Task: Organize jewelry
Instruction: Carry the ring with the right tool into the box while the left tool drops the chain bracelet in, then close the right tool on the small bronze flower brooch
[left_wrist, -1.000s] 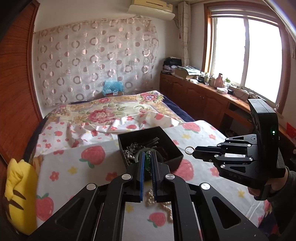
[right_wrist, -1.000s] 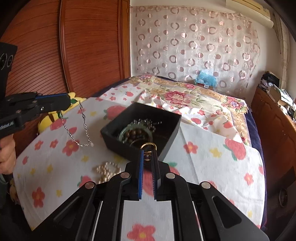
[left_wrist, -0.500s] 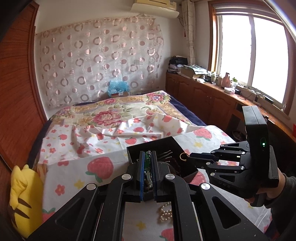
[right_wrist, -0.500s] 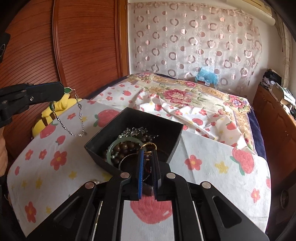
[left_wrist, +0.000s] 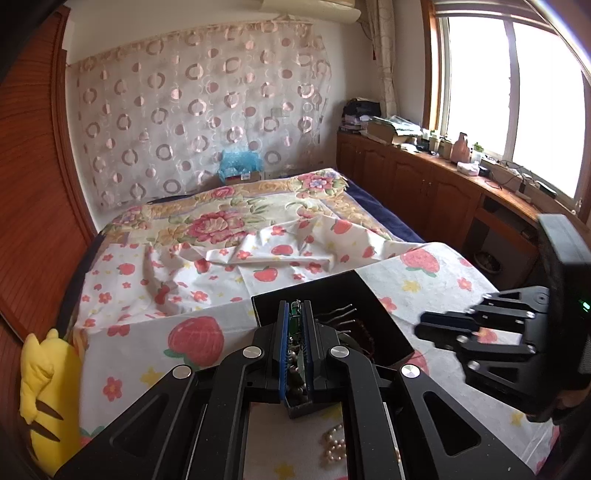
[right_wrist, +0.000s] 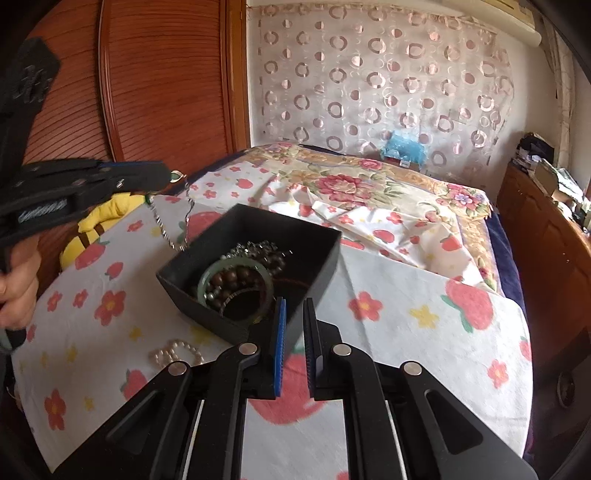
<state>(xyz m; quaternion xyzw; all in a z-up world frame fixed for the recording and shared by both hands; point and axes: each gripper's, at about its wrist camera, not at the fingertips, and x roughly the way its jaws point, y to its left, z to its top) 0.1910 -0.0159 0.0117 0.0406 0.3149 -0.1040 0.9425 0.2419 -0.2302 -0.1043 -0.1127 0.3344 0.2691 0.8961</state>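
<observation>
While a black jewelry box (right_wrist: 255, 275) is sitting on the strawberry-print sheet (right_wrist: 399, 317) covering a bed, the left gripper (left_wrist: 295, 314) is hanging above the box's near-left corner, its blue-padded jaws pinching a silver chain necklace (right_wrist: 173, 229) with a green pendant. Seen from the right wrist view, the chain is drooping in a loop from the fingertips (right_wrist: 159, 177) down to the box's left rim. The right gripper (right_wrist: 293, 314) is hovering at the box's near edge, its jaws standing slightly parted and gripping nothing. Inside the box, a pale green jade bangle (right_wrist: 207, 280) is lying around a dark wooden bead bracelet (right_wrist: 236, 280), with a silvery chain piece (right_wrist: 255, 249) bunched behind them. A pearl strand (right_wrist: 177, 354) is lying on the sheet just outside the box, near its front-left side. A yellow plush toy (left_wrist: 48, 387) is resting at the sheet's left edge beside the wooden wardrobe (right_wrist: 159, 74), and a floral quilt (left_wrist: 221, 218) is stretching toward the circle-patterned curtain (left_wrist: 199, 110).
</observation>
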